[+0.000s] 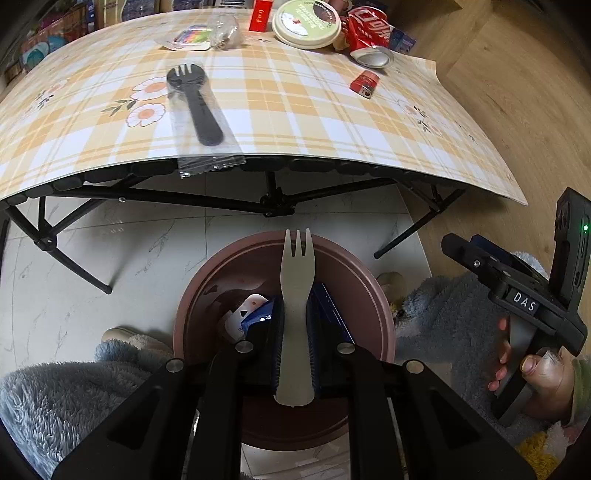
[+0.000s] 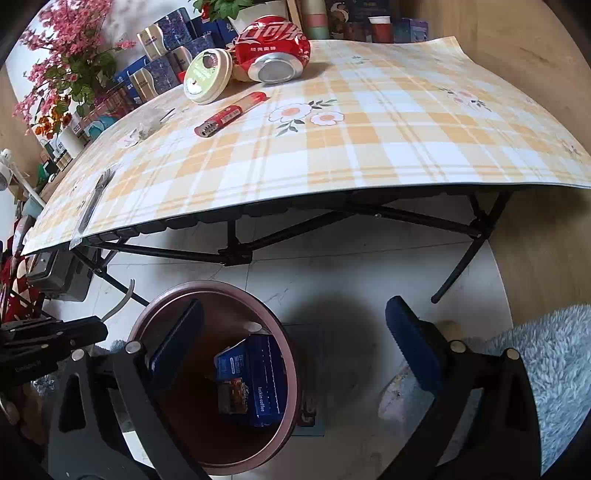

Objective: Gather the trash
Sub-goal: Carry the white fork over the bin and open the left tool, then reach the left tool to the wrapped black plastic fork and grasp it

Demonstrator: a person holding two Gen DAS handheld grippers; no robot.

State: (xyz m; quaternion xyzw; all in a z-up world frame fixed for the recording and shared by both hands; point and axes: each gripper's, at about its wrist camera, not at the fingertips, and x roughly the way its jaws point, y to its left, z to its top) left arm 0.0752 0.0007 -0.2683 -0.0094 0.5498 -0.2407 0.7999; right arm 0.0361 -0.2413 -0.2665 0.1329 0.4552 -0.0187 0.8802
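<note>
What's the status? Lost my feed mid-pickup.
Left tool shut on cream spork, over the bin. Right tool open, empty. Wrapped black spork, crushed cola can, lighter remain on the table. Nothing blocking.

Pale spork's handle sitting partly hidden between left tongs' pads. Bin floor lying in shadow; wrapped black spork smearing near worktop edge.

Tablecloth is showing an orange-and-white plaid with printed daisies. Bin is reading dusty mauve-brown. Spork in the left gripper is appearing cream; wrapped spork black. Crushed can and lighter are showing red; box in the bin blue; gripper pads navy.
</note>
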